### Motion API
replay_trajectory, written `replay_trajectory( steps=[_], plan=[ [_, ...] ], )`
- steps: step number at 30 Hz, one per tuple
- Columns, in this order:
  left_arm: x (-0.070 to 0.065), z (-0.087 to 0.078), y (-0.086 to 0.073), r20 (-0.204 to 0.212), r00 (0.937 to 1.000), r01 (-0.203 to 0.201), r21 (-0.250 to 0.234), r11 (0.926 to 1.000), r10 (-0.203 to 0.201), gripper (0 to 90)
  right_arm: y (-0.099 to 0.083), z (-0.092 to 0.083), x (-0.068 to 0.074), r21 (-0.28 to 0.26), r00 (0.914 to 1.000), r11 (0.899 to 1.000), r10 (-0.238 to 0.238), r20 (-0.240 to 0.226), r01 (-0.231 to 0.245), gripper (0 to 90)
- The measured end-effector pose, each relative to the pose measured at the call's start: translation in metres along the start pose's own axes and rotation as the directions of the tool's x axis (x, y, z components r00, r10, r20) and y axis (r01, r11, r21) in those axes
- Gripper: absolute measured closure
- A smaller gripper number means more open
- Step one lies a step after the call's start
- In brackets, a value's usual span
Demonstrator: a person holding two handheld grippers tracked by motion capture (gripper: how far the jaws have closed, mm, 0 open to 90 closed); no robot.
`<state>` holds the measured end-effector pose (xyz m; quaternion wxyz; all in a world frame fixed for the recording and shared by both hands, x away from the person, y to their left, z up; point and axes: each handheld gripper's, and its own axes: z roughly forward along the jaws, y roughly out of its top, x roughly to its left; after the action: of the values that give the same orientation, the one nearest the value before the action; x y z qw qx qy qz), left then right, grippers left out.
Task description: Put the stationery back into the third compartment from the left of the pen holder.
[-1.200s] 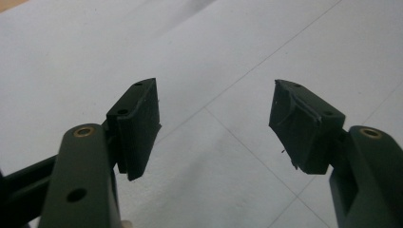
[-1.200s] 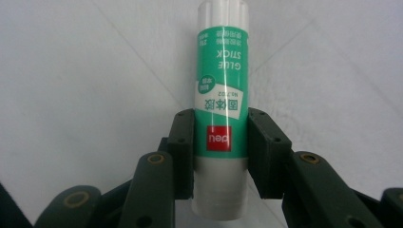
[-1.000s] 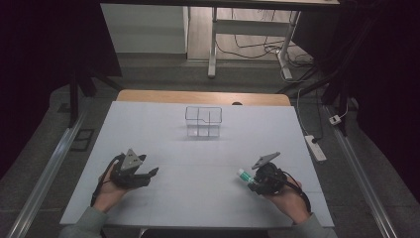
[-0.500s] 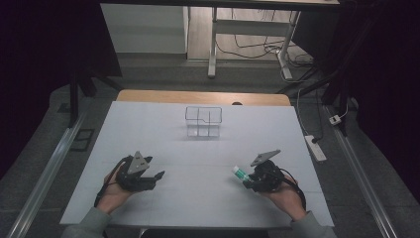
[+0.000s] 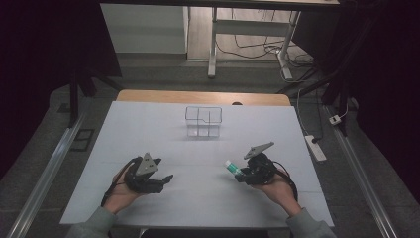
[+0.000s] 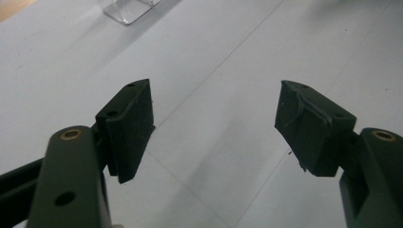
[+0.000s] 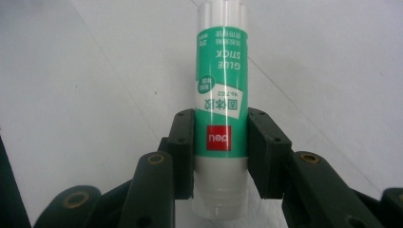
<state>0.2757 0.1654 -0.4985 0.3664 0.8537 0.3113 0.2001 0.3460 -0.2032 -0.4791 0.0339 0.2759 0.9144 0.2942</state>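
Observation:
A green-and-white glue stick (image 7: 222,71) lies gripped between the jaws of my right gripper (image 7: 221,137), its far end pointing away. In the high view the right gripper (image 5: 241,173) sits low over the white table (image 5: 148,129) at the front right, with the glue stick (image 5: 232,167) poking out to the left. My left gripper (image 5: 164,169) is at the front left, open. Its jaws have just been opening, and in the left gripper view nothing is between them at the gripper (image 6: 214,109). A clear divided box (image 5: 203,121) stands at the middle back.
The corner of the clear box (image 6: 130,8) shows far ahead in the left gripper view. A wooden strip (image 5: 198,96) borders the table's far edge. A power strip (image 5: 315,148) lies on the floor to the right. Metal rails run along both sides.
Both hands have drifted inward, the left gripper to the right and the right gripper to the left with the glue stick still held. The left jaws stand a little wider.

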Motion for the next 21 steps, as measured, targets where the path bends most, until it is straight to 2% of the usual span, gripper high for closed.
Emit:
replay_trajectory(
  steps=[10, 21],
  plan=[
    [-0.009, 0.011, 0.009, 0.020, 0.9993, -0.030, 0.004, 0.9995, 0.030, 27.5, 0.019, 0.010, 0.006, 0.005, 0.9992, 1.000, -0.027, -0.029, 0.027, 65.2],
    [-0.028, 0.029, 0.023, 0.056, 0.9915, -0.119, 0.028, 0.9925, 0.117, 27.3, 0.032, 0.024, 0.012, 0.037, 0.9967, 0.998, -0.042, -0.070, 0.045, 65.2]
  ],
)
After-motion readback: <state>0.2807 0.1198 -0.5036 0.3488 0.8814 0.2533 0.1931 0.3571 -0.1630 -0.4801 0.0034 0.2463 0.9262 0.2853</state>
